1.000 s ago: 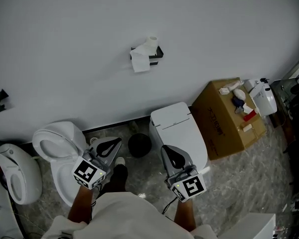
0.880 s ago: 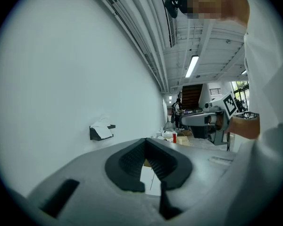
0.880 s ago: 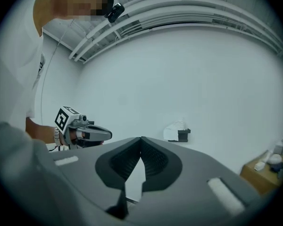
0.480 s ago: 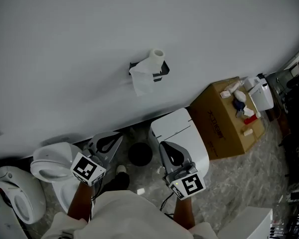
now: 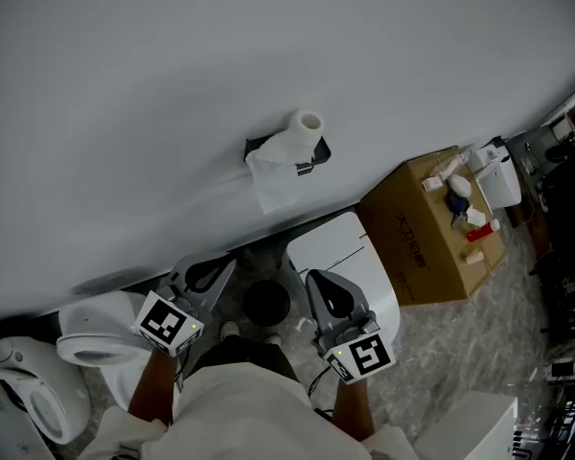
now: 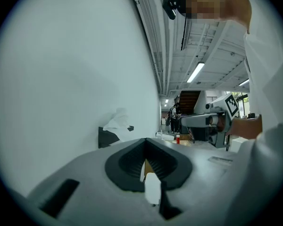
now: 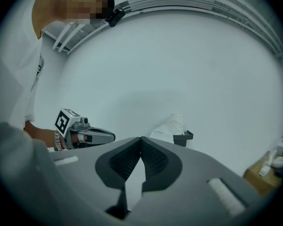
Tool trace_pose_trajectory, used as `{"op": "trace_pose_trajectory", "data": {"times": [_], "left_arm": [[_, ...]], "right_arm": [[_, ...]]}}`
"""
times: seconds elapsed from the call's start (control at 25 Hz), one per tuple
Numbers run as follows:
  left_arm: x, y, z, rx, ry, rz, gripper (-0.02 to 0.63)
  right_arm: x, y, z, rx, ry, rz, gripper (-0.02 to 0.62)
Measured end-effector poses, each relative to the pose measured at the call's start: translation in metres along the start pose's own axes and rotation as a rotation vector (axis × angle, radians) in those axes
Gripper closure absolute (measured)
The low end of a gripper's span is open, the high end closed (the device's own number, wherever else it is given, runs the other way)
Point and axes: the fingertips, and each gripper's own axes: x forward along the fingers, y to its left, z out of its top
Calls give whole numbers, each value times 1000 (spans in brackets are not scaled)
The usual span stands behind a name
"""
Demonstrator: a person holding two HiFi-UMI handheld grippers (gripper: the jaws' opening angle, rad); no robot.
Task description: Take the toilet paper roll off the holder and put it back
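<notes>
Left tool (image 5: 228, 264) and right tool (image 5: 314, 280) are clenched empty; open one, reach the toilet paper roll (image 5: 302, 132) on its holder (image 5: 317, 155) upper centre, grip its body, not the hanging sheet (image 5: 268, 178)

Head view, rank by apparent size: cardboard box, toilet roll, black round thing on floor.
1. Cardboard box
2-3. Toilet roll and black round thing look alike. The roll on the wall sits nearer the camera, so I won't rank them.
</notes>
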Motion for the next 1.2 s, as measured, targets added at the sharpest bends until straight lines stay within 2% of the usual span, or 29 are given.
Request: {"op": "trace_pose_trajectory", "data": {"times": [0.16, 0.4, 0.6, 0.76, 0.96, 1.08, 1.2], "left_arm": [[13, 6, 4, 8, -2, 11, 606], [23, 19, 15, 8, -4, 74, 607], [40, 20, 16, 3, -8, 78, 607], [50, 21, 14, -1, -5, 77, 606], [59, 21, 7, -7, 18, 71, 606], [62, 21, 3, -19, 24, 71, 607], [64, 22, -1, -27, 27, 75, 607]], "right_arm": [[13, -17, -3, 12, 1, 18, 586], [33, -36, 15, -15, -27, 76, 587], [35, -47, 18, -1, -56, 110, 586], [32, -62, 28, 8, -110, 82, 586], [48, -88, 48, -10, -128, 54, 365], [69, -106, 58, -50, -119, 41, 316], [98, -125, 66, -60, -117, 33, 311]]}}
